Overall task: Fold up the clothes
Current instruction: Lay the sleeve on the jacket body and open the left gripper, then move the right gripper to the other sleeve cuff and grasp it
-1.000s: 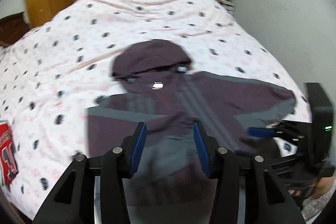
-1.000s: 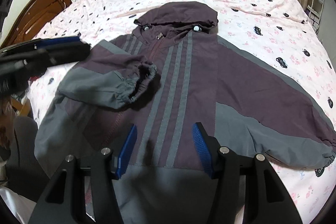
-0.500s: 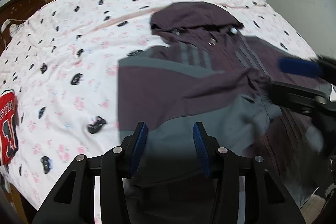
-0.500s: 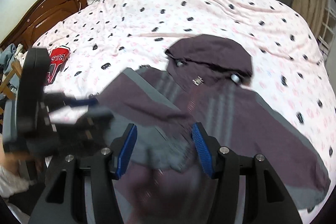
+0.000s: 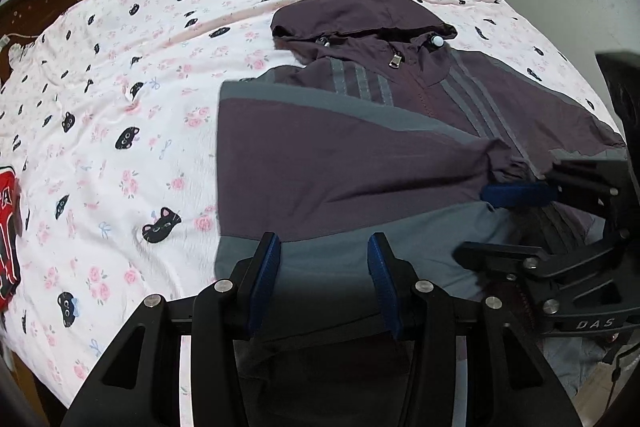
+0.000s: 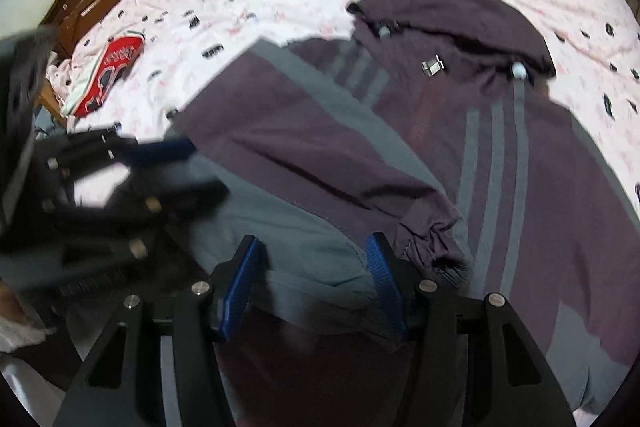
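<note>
Left wrist view: purple-and-grey jacket [image 5: 400, 131] flat on the bed [image 5: 120, 87], face up, hood toward the far edge, hem at the near edge. One sleeve [image 5: 340, 167] folded across the chest, cuff near the zip line. Left gripper [image 5: 324, 267] over the hem, fingers spread, nothing between them. Right gripper [image 5: 532, 203] beside the cuff, fingers apart, seemingly empty. Red shirt [image 5: 8, 231] at the bed's left edge.

Right wrist view: blurred. Right gripper [image 6: 312, 275] spread above the grey lower panel, cuff just beside one finger. Other sleeve running off frame at right, apparently unfolded. Left gripper [image 6: 160, 171] blurred, grip not readable here.

Judgement: one sleeve in; other sleeve, body and hood left.
</note>
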The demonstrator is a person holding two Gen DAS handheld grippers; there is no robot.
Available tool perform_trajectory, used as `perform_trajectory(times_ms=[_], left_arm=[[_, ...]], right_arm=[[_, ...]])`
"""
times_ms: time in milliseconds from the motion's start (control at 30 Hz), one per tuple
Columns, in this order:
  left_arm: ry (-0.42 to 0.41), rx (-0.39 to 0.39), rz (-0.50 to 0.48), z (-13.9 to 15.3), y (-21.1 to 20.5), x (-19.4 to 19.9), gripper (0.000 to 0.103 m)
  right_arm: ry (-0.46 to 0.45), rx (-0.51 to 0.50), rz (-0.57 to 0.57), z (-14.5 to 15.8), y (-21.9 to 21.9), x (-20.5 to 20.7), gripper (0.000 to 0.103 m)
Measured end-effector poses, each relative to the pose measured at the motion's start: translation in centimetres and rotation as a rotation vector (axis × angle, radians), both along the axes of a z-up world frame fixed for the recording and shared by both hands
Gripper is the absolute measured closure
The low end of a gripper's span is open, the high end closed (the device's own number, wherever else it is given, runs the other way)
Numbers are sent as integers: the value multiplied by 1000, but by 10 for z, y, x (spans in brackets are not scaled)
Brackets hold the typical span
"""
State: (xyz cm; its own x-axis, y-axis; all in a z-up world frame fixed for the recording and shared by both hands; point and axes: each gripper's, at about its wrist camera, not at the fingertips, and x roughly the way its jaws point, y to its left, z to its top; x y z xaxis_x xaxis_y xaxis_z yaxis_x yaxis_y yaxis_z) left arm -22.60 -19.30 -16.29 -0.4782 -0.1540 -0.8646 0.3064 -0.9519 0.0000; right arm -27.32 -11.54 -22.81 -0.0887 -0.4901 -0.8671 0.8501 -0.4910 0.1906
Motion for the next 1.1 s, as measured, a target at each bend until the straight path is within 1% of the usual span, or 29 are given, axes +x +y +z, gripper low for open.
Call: perform_trajectory(times_ms=[167, 300, 400, 533, 633, 733, 800, 867, 1000, 1100], left_arm=[[-16, -1, 2, -4, -2, -1, 62], [-12, -3, 20, -1, -5, 1, 62], [12, 11, 52, 6, -12, 5, 62], [64, 21, 133, 25, -38, 16, 62], [97, 13, 200, 42, -63, 24, 62], [113, -1, 218, 52, -74, 26, 62], [116, -10, 208, 55, -71, 23, 62], [113, -23, 170, 57, -57, 15, 62], [95, -21, 61, 53, -13, -10, 62], [89, -21, -40, 54, 28, -30, 62]], right_arm=[[-50, -21, -28, -10, 12, -8, 46], [-1, -4, -13, -3, 5, -5, 46], [17, -39, -7, 13, 8, -1, 46], [64, -118, -53, 49, 32, -4, 46], [113, -136, -133, 71, 63, -11, 46], [146, -128, -223, 82, 103, -21, 46], [152, -106, -300, 80, 131, -30, 45], [158, -83, -376, 78, 159, -39, 45], [169, -38, -529, 73, 215, -57, 45], [172, -8, -645, 70, 257, -71, 45]])
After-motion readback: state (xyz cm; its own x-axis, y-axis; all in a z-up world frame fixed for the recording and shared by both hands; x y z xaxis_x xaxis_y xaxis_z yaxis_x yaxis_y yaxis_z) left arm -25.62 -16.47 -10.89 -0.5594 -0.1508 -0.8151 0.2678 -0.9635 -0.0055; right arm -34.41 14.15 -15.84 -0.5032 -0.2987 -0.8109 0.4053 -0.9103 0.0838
